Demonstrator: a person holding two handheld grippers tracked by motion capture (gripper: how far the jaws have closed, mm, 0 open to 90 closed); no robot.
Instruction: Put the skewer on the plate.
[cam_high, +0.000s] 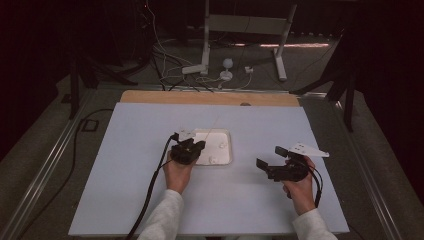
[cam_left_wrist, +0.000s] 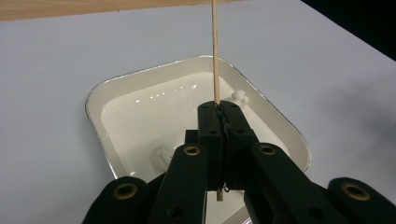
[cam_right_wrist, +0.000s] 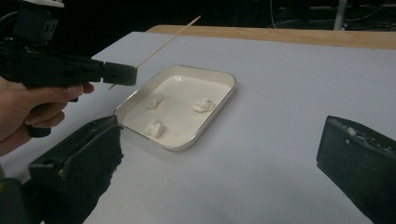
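Wooden skewer (cam_left_wrist: 215, 51) clamped in left tool (cam_left_wrist: 219, 108) above tray (cam_left_wrist: 95, 100); thin, light, likely snaps if bent, grip low. Soft white lumps (cam_right_wrist: 203, 105) inside tray. Right tool (cam_high: 272, 159) spread apart, empty.

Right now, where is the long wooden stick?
The wooden stick is pinched in the left gripper, poking up over the white tray near the table's middle.

No writing we can read, no label or brand on the white tray (cam_left_wrist: 100, 100), none on the black jaws, no number on the pale table (cam_high: 125, 165) (we checked all three views), no signs.
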